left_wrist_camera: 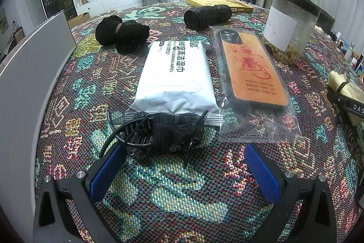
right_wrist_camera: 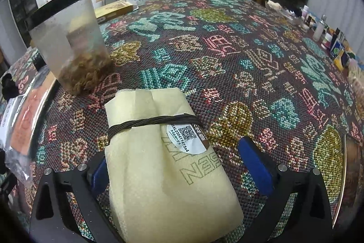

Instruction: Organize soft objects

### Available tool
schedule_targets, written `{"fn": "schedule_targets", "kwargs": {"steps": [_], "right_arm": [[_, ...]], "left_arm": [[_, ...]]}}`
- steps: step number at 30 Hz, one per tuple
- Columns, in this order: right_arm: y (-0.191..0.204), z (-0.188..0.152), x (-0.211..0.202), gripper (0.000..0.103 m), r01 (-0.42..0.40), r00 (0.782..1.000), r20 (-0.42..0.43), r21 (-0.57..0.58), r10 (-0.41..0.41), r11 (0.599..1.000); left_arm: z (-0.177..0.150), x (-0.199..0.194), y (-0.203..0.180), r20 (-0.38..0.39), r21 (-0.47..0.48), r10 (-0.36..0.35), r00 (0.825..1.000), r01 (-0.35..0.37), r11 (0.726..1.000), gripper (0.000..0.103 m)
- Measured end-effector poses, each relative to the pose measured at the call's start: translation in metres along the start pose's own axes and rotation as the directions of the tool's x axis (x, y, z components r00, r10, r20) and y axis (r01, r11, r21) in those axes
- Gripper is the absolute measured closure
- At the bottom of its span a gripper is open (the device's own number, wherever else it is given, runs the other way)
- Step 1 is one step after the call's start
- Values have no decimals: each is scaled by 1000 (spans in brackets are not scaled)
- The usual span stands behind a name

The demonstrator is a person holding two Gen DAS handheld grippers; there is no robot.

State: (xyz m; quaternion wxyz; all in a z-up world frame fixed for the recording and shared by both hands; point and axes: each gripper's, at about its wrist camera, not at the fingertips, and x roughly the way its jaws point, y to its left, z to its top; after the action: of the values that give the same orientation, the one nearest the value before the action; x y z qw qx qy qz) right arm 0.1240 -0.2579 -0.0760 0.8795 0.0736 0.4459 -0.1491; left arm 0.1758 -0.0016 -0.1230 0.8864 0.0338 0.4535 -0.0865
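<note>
Cream foam roll [right_wrist_camera: 159, 152], bound by a dark cord [right_wrist_camera: 150, 123], lies on the woven tablecloth [right_wrist_camera: 227, 49] between the right gripper [right_wrist_camera: 179, 163] fingers. Jaws spread wide; right pad [right_wrist_camera: 254, 165] clear of the foam; left pad mostly hidden behind it, contact there cannot be told. Roll's near end is cut off by the frame edge. Right gripper pitches steeply down, just beside the clear jar [right_wrist_camera: 72, 42].

Left gripper [left_wrist_camera: 184, 172] likewise pitched down, jaws open, nothing between them. Left pad [left_wrist_camera: 107, 172] sits just beside the black hair clip tangle [left_wrist_camera: 159, 136], touching or not unclear. Beyond the tangle: wipes pack [left_wrist_camera: 175, 76], bagged orange phone case [left_wrist_camera: 250, 74].
</note>
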Motion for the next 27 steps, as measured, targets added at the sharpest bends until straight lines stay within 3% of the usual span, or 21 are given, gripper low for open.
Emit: {"fn": "schedule_targets", "kwargs": {"steps": [13, 27], "right_arm": [[0, 0, 0, 2, 0, 1000, 0, 0, 0, 1000], [0, 0, 0, 2, -1, 1000, 0, 0, 1, 1000]], "left_arm": [[1, -1, 0, -7, 1, -11, 1000, 11, 1000, 0], [-20, -18, 1, -94, 124, -72, 993, 84, 989, 0]]}}
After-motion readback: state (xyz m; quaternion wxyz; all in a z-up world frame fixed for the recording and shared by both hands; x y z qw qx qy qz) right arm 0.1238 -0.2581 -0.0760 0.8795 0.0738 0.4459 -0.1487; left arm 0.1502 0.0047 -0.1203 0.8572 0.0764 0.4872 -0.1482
